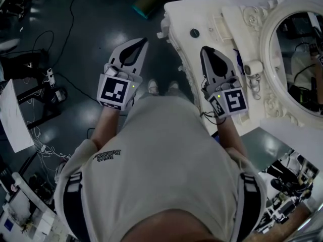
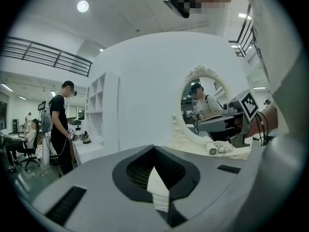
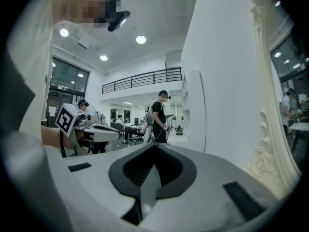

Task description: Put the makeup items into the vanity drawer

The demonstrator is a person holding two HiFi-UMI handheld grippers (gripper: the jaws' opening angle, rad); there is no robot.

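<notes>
A white ornate vanity (image 1: 212,11) with an oval mirror (image 1: 298,59) stands in front of me to the right. A small white cylindrical item (image 1: 252,68) lies on its top near the mirror frame, and it also shows in the left gripper view (image 2: 217,149). A dark round piece (image 1: 195,33) sits farther left on the top. My right gripper (image 1: 204,48) hovers over the vanity's left part, shut and holding nothing. My left gripper (image 1: 145,41) hangs over the floor beside the vanity's left edge, also shut with nothing in it. No drawer shows.
Black cables (image 1: 60,79) run across the dark floor to the left. A teal roll (image 1: 151,1) lies past the vanity's far corner. A white sheet (image 1: 12,120) sits at the left edge. A person (image 3: 159,115) stands by a white shelf unit (image 3: 193,110) in the background.
</notes>
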